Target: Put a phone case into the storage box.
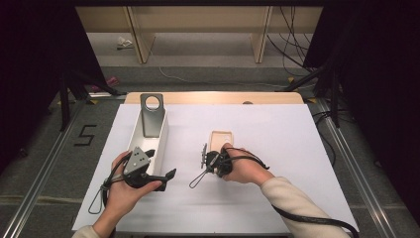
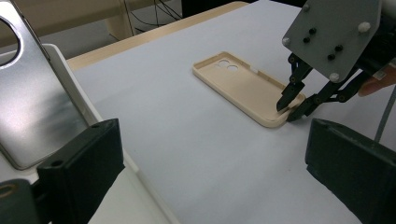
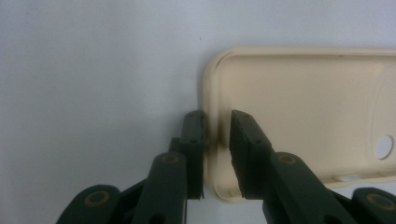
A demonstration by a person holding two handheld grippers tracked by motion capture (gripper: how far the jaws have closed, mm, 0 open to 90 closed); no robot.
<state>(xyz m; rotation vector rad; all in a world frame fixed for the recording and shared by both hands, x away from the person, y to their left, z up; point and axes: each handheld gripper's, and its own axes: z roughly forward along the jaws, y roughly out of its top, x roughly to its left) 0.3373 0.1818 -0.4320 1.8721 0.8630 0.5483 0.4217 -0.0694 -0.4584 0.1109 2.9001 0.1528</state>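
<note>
The beige phone case (image 2: 245, 87) lay flat on the counter (image 1: 277, 148), right of the white tray (image 1: 159, 144). The right tool (image 3: 217, 140) straddled its near edge wall, not yet pinching. Next move probably needed firm closing, then lifting. The left tool (image 2: 210, 168) stood spread.

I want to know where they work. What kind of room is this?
Probably a lab for recording hand work: a table under white paper, black curtains at both sides, loose cables on the floor behind.

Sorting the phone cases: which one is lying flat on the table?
The beige phone case, open side up, its near edge between the right gripper's jaws. The silver phone case leans in the white box.
</note>
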